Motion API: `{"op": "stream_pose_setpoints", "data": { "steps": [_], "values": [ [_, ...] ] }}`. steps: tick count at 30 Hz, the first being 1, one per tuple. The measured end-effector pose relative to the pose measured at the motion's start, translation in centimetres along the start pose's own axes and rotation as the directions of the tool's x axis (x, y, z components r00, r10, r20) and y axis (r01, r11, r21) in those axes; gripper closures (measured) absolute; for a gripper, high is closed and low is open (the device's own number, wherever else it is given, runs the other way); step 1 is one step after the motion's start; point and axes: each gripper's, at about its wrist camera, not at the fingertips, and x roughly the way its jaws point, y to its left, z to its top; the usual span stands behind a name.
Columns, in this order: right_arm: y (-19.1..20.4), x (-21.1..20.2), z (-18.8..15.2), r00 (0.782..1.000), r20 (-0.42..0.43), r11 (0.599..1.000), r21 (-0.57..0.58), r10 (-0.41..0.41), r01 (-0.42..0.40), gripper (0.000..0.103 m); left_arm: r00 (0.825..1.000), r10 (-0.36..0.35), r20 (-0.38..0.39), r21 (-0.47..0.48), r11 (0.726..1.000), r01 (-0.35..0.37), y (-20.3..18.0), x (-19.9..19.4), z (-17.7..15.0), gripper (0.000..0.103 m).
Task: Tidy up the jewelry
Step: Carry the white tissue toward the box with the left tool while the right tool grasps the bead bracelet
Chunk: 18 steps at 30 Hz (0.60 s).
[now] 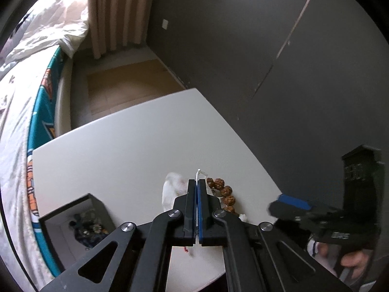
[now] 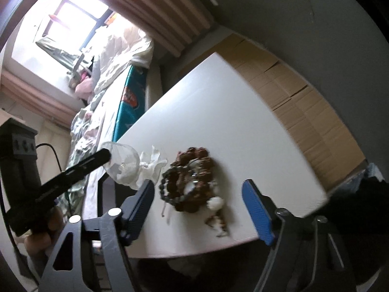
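Beaded bracelets, brown, dark and pale strands heaped together with a white tassel, lie on the white tabletop near its front edge, between the widely spread blue-padded fingers of the right gripper, which touch none of them. The left gripper has its fingers pressed together on a thin white cord or strip, with brown beads just right of its tips and a crumpled clear bag just left. An open dark box holding some jewelry stands at the tabletop's left edge.
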Motion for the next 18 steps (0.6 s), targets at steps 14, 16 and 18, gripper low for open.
{"op": "stream_pose_setpoints", "data": {
  "steps": [14, 16, 18],
  "values": [
    [6.1, 7.0, -1.2, 0.988, -0.126, 0.989, -0.131, -0.087, 0.07, 0.051, 0.994, 0.055, 0.092, -0.08, 0.996, -0.048, 4.9, -6.3, -1.0, 0.103],
    [7.1, 7.7, -1.6, 0.98, -0.109, 0.971, -0.189, -0.168, 0.145, 0.051, 0.993, 0.059, 0.102, -0.095, 0.994, -0.05, 5.6, -7.1, -1.2, 0.103],
    [8.1, 8.6, -1.9, 0.965, -0.097, 0.947, -0.24, -0.243, 0.215, 0.051, 0.992, 0.063, 0.112, -0.103, 0.993, -0.051, 6.2, -7.8, -1.5, 0.103]
  ]
}}
